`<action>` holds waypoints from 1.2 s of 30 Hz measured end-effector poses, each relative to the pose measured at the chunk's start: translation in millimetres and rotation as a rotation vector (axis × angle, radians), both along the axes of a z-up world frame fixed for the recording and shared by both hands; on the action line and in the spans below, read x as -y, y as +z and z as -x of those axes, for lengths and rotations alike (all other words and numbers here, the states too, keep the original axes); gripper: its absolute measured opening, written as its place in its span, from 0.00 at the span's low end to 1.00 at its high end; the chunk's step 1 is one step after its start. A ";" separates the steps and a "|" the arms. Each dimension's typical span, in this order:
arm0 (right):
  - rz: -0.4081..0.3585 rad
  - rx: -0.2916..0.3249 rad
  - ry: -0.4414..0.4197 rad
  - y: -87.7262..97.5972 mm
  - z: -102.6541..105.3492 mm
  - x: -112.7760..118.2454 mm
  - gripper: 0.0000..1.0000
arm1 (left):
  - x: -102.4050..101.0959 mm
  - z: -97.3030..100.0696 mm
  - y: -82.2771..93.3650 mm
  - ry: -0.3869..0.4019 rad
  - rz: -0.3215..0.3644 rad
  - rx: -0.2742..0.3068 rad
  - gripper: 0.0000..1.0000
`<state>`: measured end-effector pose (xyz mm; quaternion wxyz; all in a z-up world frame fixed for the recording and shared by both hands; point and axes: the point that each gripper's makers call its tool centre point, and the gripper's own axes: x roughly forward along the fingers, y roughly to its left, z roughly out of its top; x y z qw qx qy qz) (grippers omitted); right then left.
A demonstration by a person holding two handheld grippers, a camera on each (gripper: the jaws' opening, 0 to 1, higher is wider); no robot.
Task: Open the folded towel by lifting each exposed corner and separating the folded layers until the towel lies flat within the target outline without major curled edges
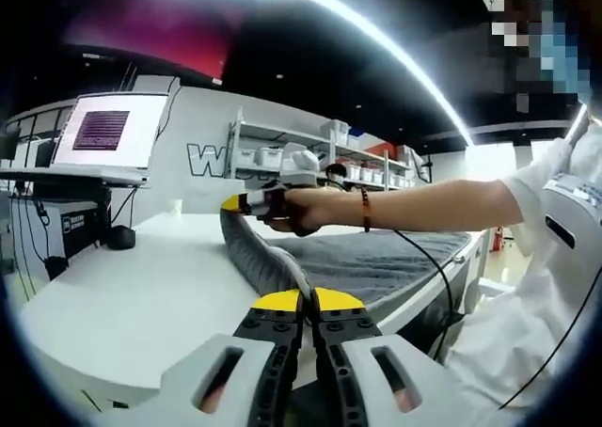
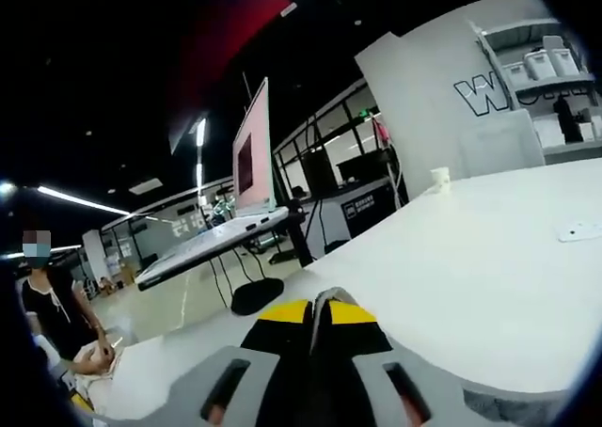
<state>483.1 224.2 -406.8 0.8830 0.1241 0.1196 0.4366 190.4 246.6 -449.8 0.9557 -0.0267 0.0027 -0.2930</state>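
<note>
A grey towel (image 1: 386, 260) lies on the white table (image 1: 141, 295), its near edge lifted into a ridge. In the left gripper view my left gripper (image 1: 307, 301), with yellow-tipped jaws, is shut on the towel's near corner. A hand holds my right gripper (image 1: 246, 202) above the table's middle, pinching the towel's raised far corner, and the cloth hangs taut between the two grippers. In the right gripper view my right gripper (image 2: 320, 310) is shut with a thin grey strip of towel (image 2: 322, 299) between its tips, looking out over the bare table (image 2: 489, 276).
A screen on a stand (image 1: 105, 135) rises at the table's left, with a dark round object (image 1: 120, 237) below it. Shelves of boxes (image 1: 310, 154) line the back wall. The person's forearm (image 1: 423, 204) and a cable cross above the towel. A small cup (image 2: 438, 178) stands far off.
</note>
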 end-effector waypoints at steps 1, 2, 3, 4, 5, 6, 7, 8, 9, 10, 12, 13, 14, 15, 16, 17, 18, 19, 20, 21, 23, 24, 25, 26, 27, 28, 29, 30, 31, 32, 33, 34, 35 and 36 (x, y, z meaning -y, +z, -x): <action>-0.005 0.000 0.003 0.1 0.4 -1.6 0.00 | -1.3 -0.4 -1.4 0.007 -0.006 -0.005 0.02; -0.002 -0.004 0.008 -0.8 0.8 -3.0 0.00 | -1.6 -0.4 -2.1 0.008 -0.007 -0.007 0.02; 0.002 -0.005 0.009 -1.6 0.7 -3.6 0.00 | -1.5 -0.3 -2.1 0.007 -0.005 -0.007 0.02; 0.002 -0.002 0.010 -2.1 1.3 -4.1 0.00 | -1.1 0.0 -2.3 0.004 -0.003 -0.005 0.02; 0.000 -0.001 0.014 -3.2 3.4 -2.4 0.00 | -1.0 0.1 -3.4 -0.001 0.000 -0.009 0.02; -0.003 -0.006 0.016 -3.8 3.9 -2.5 0.01 | -1.9 0.0 -5.4 0.005 0.004 -0.020 0.02; -0.005 -0.012 0.013 -5.1 3.8 -2.6 0.01 | -2.6 0.0 -6.5 0.008 -0.001 -0.022 0.02; -0.005 -0.013 0.012 -5.2 3.8 -2.6 0.00 | -2.9 0.0 -7.1 0.009 -0.004 -0.023 0.02; -0.010 -0.013 0.012 -5.0 3.7 -3.8 0.01 | -3.8 0.4 -8.4 0.014 -0.003 -0.029 0.02; -0.010 -0.013 0.012 -5.1 3.7 -4.1 0.01 | -3.9 0.6 -8.5 0.016 -0.003 -0.029 0.02; -0.004 -0.013 0.013 -7.6 4.5 -7.7 0.02 | -5.0 1.8 -9.1 0.021 0.002 -0.031 0.02; -0.005 -0.020 0.014 -9.9 5.8 -8.7 0.02 | -5.4 1.8 -9.3 0.025 0.003 -0.032 0.02; -0.005 -0.026 0.019 -11.8 7.0 -10.9 0.03 | -6.6 1.9 -10.1 0.030 -0.001 -0.033 0.02; -0.005 -0.030 0.022 -12.8 7.8 -12.3 0.04 | -6.9 2.0 -10.6 0.032 -0.003 -0.035 0.02; -0.006 -0.035 0.027 -14.7 9.6 -14.6 0.06 | -7.8 2.6 -12.6 0.040 -0.008 -0.042 0.02; -0.007 -0.033 0.029 -15.7 10.8 -16.3 0.08 | -8.4 2.9 -13.2 0.044 -0.011 -0.043 0.03; -0.007 -0.032 0.036 -16.6 12.5 -17.9 0.10 | -8.9 3.2 -13.4 0.044 -0.011 -0.043 0.03; -0.007 -0.033 0.039 -17.1 13.1 -18.6 0.12 | -9.1 3.2 -13.4 0.045 -0.010 -0.043 0.03; -0.006 -0.036 0.045 -18.2 14.4 -20.2 0.13 | -9.6 3.1 -13.2 0.047 -0.002 -0.044 0.03; 0.000 -0.037 0.047 -18.2 14.1 -22.6 0.12 | -10.6 3.7 -13.6 0.047 -0.003 -0.043 0.03; -0.007 -0.037 0.048 -17.4 14.6 -23.4 0.13 | -11.6 3.9 -13.8 0.048 -0.002 -0.043 0.03; -0.010 -0.037 0.050 -17.2 15.1 -23.9 0.14 | -12.4 3.8 -13.8 0.049 0.002 -0.044 0.03; -0.017 -0.038 0.057 -16.5 16.2 -24.7 0.15 | -12.9 3.8 -13.5 0.051 0.004 -0.042 0.03; -0.031 -0.044 0.056 -15.8 16.4 -25.0 0.16 | -13.0 3.9 -13.2 0.052 0.005 -0.041 0.03; -0.044 -0.057 0.055 -16.3 17.0 -25.5 0.17 | -13.2 4.1 -13.0 0.052 0.006 -0.040 0.03; -0.047 -0.061 0.058 -16.9 17.3 -26.1 0.18 | -13.5 4.5 -12.7 0.052 0.007 -0.039 0.04; -0.048 -0.062 0.059 -17.1 17.3 -26.2 0.19 | -14.0 4.4 -12.3 0.055 0.010 -0.037 0.04; -0.045 -0.062 0.057 -17.8 17.0 -26.2 0.19 | -14.5 4.3 -12.0 0.056 0.014 -0.037 0.04; -0.044 -0.061 0.054 -18.4 16.4 -26.1 0.20 | -15.0 4.4 -12.2 0.057 0.016 -0.038 0.04; -0.058 -0.063 0.056 -17.8 17.2 -26.4 0.20 | -16.3 4.2 -12.8 0.061 0.015 -0.038 0.04; -0.070 -0.070 0.061 -17.5 16.8 -27.7 0.21 | -16.9 4.1 -13.0 0.060 0.017 -0.038 0.04; -0.074 -0.076 0.066 -17.4 17.8 -28.8 0.22 | -17.5 3.9 -13.2 0.060 0.019 -0.038 0.05; -0.073 -0.068 0.068 -17.3 18.4 -29.3 0.22 | -17.8 3.9 -13.1 0.061 0.021 -0.038 0.05; -0.065 -0.056 0.071 -16.9 17.9 -30.7 0.22 | -18.5 4.0 -13.2 0.064 0.027 -0.039 0.05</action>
